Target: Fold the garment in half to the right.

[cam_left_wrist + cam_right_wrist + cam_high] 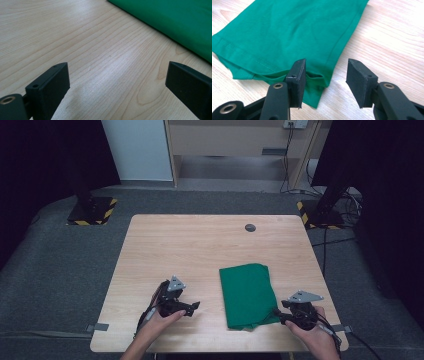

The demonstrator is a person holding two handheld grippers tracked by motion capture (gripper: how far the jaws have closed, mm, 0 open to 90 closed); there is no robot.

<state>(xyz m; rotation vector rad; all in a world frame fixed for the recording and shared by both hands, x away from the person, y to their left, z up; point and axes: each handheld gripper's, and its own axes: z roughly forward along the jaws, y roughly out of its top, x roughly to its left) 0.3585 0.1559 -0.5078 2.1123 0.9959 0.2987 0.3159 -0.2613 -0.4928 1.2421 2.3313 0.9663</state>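
The pale wood-grain table (200, 250) carries a folded green cloth (248, 295), soft knit with stitched hems, toward its near right corner. My right gripper (325, 75) hovers at the cloth's near corner, jaws parted, gripping nothing. My left gripper (117, 82) gapes wide over bare wood near the front edge.
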